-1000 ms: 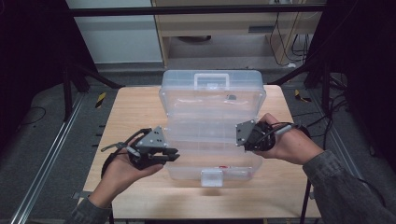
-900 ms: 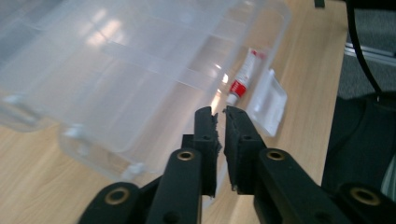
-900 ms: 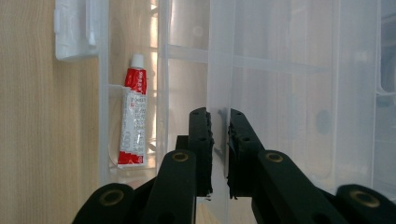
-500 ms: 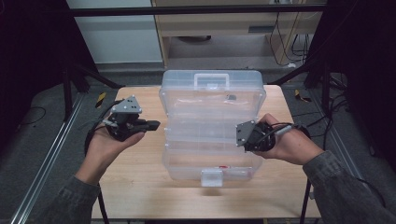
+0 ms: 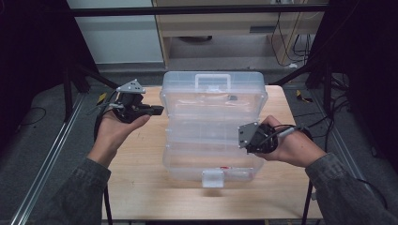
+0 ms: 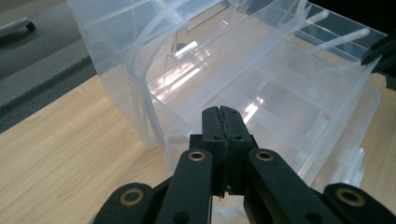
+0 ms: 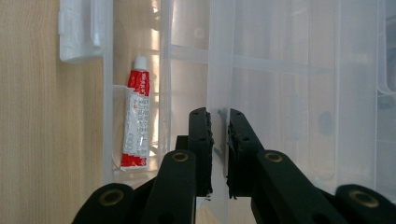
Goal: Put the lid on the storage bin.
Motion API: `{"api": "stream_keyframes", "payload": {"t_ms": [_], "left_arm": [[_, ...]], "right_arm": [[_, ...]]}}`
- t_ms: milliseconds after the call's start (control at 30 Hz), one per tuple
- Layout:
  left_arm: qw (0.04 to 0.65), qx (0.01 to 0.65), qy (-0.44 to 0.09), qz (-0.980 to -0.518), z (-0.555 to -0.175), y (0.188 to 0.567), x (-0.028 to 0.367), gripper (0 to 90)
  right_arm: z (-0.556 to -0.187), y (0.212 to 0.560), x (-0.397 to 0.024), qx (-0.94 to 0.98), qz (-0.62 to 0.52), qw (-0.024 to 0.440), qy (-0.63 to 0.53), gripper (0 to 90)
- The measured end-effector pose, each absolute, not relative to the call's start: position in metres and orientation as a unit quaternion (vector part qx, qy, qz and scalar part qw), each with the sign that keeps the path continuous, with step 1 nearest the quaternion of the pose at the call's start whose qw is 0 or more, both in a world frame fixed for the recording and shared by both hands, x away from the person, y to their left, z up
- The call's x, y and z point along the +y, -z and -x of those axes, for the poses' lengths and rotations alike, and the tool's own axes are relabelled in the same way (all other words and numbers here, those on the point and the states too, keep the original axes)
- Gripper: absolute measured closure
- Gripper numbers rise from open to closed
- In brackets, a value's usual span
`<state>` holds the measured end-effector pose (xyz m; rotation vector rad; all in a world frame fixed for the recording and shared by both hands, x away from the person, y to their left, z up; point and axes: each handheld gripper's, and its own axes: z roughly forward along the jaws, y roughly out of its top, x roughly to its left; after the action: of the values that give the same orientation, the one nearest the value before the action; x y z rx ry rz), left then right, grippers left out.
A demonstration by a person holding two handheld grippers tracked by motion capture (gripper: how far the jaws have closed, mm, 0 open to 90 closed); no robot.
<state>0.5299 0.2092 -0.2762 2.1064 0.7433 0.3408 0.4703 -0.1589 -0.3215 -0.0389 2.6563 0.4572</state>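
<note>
A clear plastic tiered box [image 5: 213, 108] stands spread out on the wooden table [image 5: 136, 187], its carry handle [image 5: 212, 79] at the far end. My left gripper [image 5: 159, 110] hovers just off the box's far left corner, shut, with nothing between the jaws. In the left gripper view its tips [image 6: 223, 112] meet in front of the box [image 6: 261, 84]. My right gripper [image 5: 248, 137] rests at the box's right side. It [image 7: 217, 114] is shut on a thin clear wall of the box [image 7: 289, 93]. A red and white tube [image 7: 135, 119] lies in the bottom tray.
A white latch [image 5: 212, 178] sticks out at the box's near end, towards the table's front edge. Bare wood lies left of the box and in front of it. Dark frame posts and grey floor surround the table.
My left gripper has left the box's near left side, moved back along that side and risen. The right gripper and the box have stayed put.
</note>
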Motion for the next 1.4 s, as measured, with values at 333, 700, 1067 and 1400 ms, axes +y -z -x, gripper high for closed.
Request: {"api": "stream_keyframes", "payload": {"t_ms": [333, 700, 1067, 1400], "left_arm": [[0.428, 0.31, -0.127, -0.84, -0.538, 0.28, 0.208, 89.5], [0.432, 0.314, -0.124, -0.836, -0.539, 0.28, 0.207, 89.5], [0.427, 0.312, -0.121, -0.84, -0.53, 0.285, 0.207, 89.4], [0.425, 0.306, -0.113, -0.844, -0.519, 0.29, 0.209, 89.4]], "right_arm": [[-0.469, 0.323, -0.159, 0.962, 0.015, 0.217, -0.166, 81.9], [-0.467, 0.325, -0.159, 0.963, 0.016, 0.214, -0.165, 81.8], [-0.464, 0.328, -0.159, 0.964, 0.018, 0.209, -0.163, 80.0], [-0.456, 0.323, -0.167, 0.95, -0.035, 0.219, -0.219, 48.7]]}}
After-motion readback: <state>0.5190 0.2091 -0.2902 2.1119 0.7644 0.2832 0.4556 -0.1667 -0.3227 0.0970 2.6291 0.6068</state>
